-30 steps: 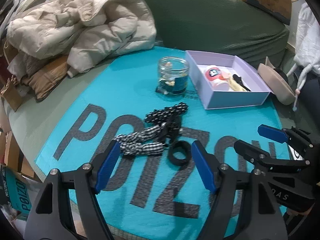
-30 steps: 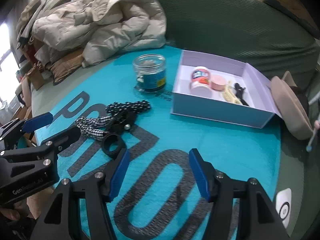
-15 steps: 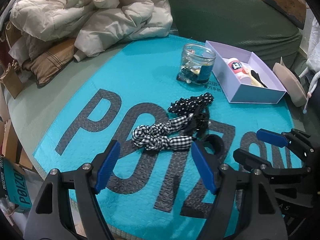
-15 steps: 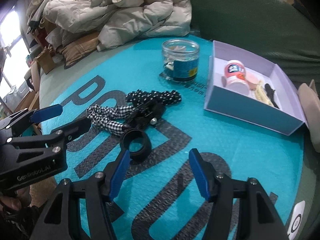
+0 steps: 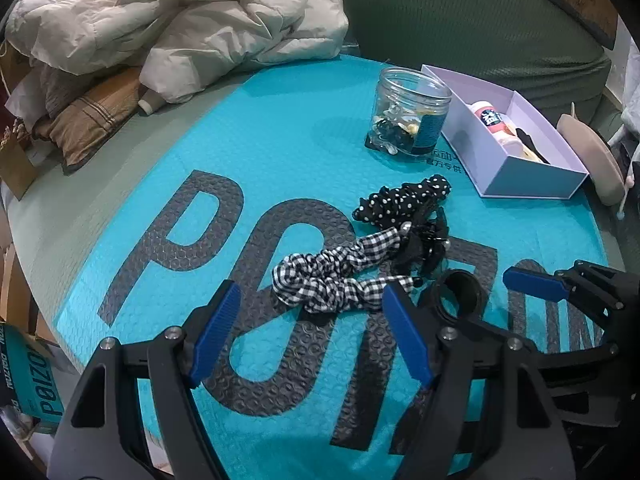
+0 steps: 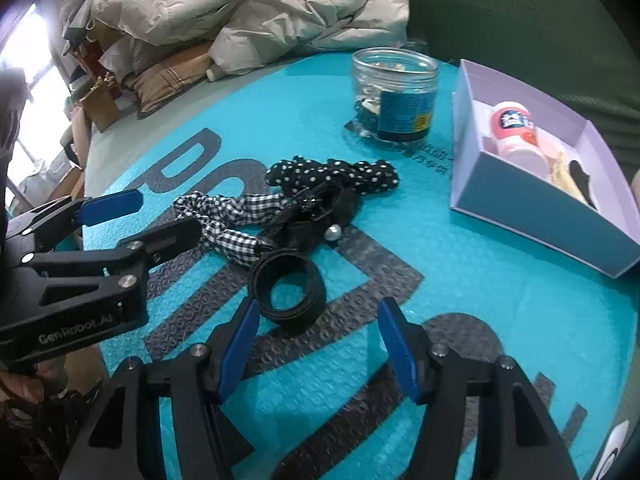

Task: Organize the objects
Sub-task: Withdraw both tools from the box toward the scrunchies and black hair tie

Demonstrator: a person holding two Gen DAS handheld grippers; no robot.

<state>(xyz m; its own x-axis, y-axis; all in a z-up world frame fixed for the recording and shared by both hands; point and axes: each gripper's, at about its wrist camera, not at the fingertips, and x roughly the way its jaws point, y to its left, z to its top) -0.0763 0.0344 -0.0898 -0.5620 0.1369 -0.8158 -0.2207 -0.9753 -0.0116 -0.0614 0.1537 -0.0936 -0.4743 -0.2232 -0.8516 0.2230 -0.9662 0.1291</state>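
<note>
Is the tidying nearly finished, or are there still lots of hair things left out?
Partly. The box already holds a bottle, and the jar has small bits. Both tools, left and right, are open and empty. The checked scrunchie, dotted scrunchie and black ring still lie on the mat.

Bubbled matt plastic mat [image 5: 280,152], cloth scrunchies [image 5: 332,276], clear glossy jar [image 5: 408,116], matt card box [image 5: 532,184].

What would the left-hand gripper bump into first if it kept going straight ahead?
Probably the black-and-white checked fabric scrunchie, lying on the teal mat just beyond the open left gripper. Depth is hard to judge through the fisheye.
</note>
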